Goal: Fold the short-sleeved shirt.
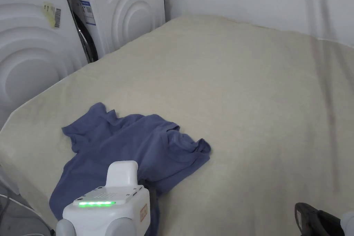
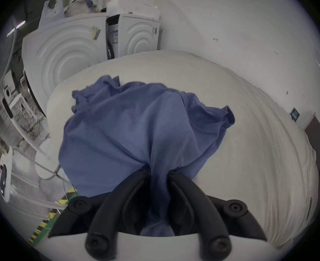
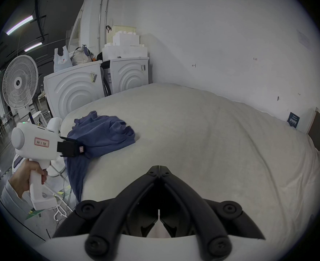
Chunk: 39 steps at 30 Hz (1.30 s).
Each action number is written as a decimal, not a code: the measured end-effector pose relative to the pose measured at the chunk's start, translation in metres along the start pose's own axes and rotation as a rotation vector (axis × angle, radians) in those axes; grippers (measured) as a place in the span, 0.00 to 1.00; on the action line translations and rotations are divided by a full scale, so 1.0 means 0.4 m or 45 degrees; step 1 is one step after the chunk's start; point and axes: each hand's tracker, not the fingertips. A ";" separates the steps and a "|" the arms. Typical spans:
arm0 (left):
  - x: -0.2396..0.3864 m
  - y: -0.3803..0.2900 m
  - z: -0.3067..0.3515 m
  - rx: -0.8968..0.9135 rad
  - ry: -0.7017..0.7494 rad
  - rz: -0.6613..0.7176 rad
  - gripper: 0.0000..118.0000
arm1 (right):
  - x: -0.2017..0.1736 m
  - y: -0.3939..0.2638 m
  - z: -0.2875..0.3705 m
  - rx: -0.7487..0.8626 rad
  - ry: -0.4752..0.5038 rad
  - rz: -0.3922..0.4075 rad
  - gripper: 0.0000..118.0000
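Blue shirt [image 1: 138, 147]: crumpled, near corner of bed [image 1: 242, 91], edge overhanging. Soft, light, limp; best taken at hem corners. Left hand-held gripper [image 2: 158, 171]: clenched on shirt fabric. Right hand-held gripper [image 3: 158, 168]: closed, empty.

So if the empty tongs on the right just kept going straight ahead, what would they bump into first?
Probably nothing soon: the right tongs, shut and empty, point across the bare cream bed cover toward the white wall. The crumpled blue short-sleeved shirt lies off to their left. Depth is hard to judge.
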 end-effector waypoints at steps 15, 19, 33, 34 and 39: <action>0.233 0.245 0.496 0.498 -0.176 -0.226 0.11 | 0.174 -0.006 0.340 0.274 -0.225 -0.126 0.00; 0.389 0.283 0.617 0.612 -0.357 -0.343 0.11 | 0.247 -0.032 0.452 0.328 -0.331 -0.180 0.00; 1.005 0.093 0.678 0.472 -1.110 -0.702 0.11 | 0.474 -0.148 0.752 0.394 -0.798 -0.387 0.00; 1.042 0.053 0.647 0.405 -1.115 -0.724 0.11 | 0.486 -0.161 0.759 0.386 -0.815 -0.401 0.00; 1.170 -0.172 0.467 0.018 -1.147 -0.805 0.11 | 0.534 -0.218 0.768 0.326 -0.873 -0.475 0.00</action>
